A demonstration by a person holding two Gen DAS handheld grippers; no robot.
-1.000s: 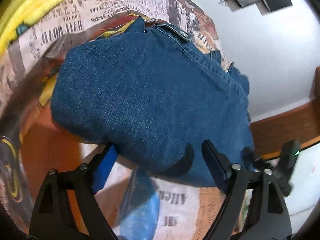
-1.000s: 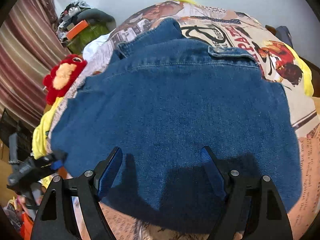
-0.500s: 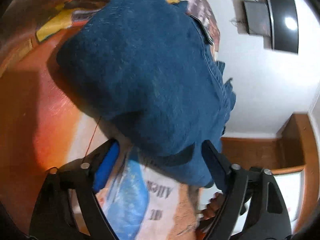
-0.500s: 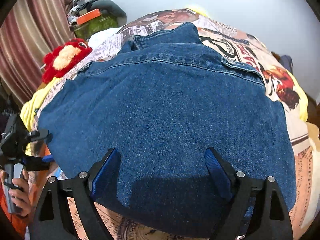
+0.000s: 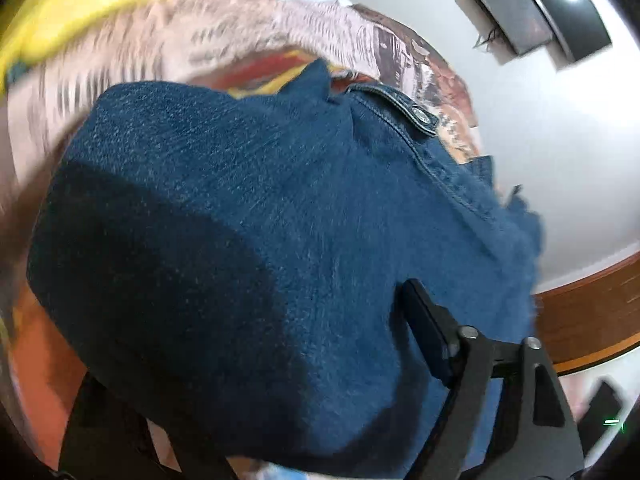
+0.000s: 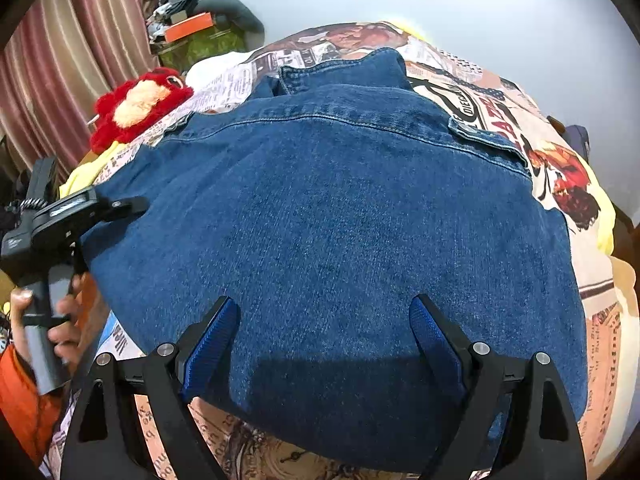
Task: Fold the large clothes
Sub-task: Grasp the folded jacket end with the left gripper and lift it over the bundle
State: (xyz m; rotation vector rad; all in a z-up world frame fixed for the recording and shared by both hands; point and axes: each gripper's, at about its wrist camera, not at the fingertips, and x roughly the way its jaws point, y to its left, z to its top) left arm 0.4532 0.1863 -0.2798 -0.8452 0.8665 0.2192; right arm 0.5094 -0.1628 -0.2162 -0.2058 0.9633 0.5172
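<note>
The denim jacket [image 6: 332,216] lies spread on a bed cover printed like old newspapers [image 6: 480,100], its collar at the far end and its hem nearest to both cameras. The cloth looks thick and rather heavy; I judge it will bend in broad, stubborn folds and will not slip easily, and nothing in it is fragile.

The right tongs [image 6: 324,336] stand wide apart above the near hem, grasping nothing. The left tongs [image 5: 280,380] are at the jacket's left edge, and their jaws are closing with denim between them; one finger is hidden under the cloth, so a firm grip is not sure.

The hem corners and the seams, where the layers are doubled, seem the best places to take hold.
</note>
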